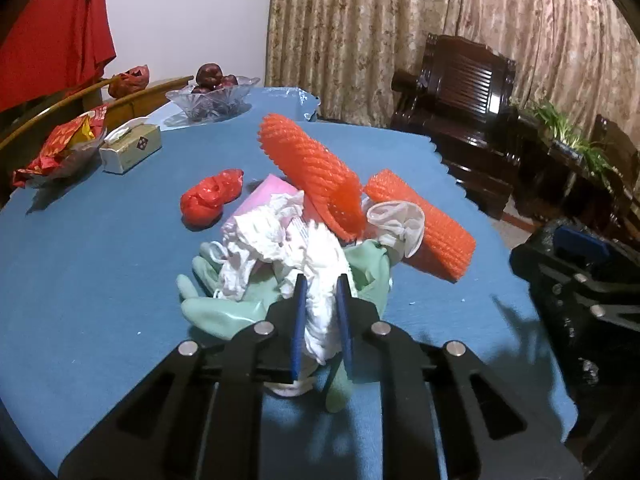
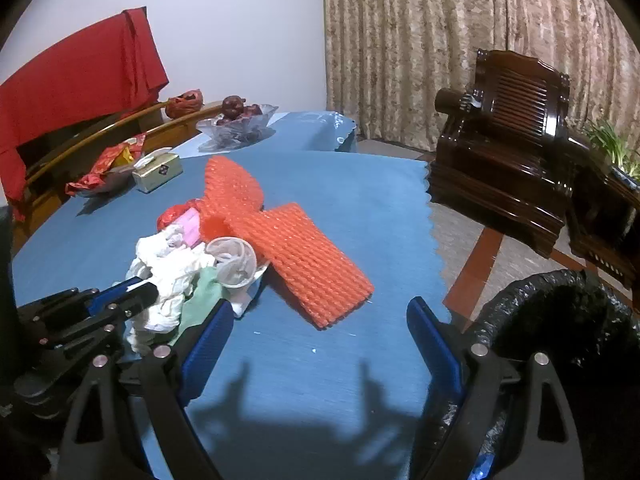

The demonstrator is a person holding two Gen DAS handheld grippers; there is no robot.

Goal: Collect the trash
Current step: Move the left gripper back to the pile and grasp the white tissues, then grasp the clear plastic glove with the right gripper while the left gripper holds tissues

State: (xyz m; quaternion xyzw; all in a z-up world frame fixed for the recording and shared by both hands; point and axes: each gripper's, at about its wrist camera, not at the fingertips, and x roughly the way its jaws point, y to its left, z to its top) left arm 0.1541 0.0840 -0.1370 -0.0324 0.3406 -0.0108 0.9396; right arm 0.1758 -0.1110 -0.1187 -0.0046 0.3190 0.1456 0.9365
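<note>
On the blue tablecloth [image 1: 100, 280] lies a trash pile. It holds crumpled white tissue [image 1: 320, 312], a green rubber glove [image 1: 216, 312], a pink packet [image 1: 268, 196], a clear plastic cup [image 1: 396, 216], a red bag [image 1: 210, 196] and two orange foam nets [image 1: 312, 172] [image 1: 432, 228]. My left gripper [image 1: 322, 292] is shut on the white tissue at the pile's near side; the right wrist view shows the left gripper [image 2: 144, 288] doing the same. My right gripper [image 2: 320, 304] is open over bare cloth, just short of the flat orange net [image 2: 312, 264].
A black trash bag [image 2: 560, 312] gapes beside the table's right edge. A tissue box [image 1: 130, 148], a bowl of wrappers [image 1: 60, 148] and a glass fruit bowl [image 1: 212, 98] stand at the far left. A dark wooden armchair [image 2: 508, 152] stands beyond the table.
</note>
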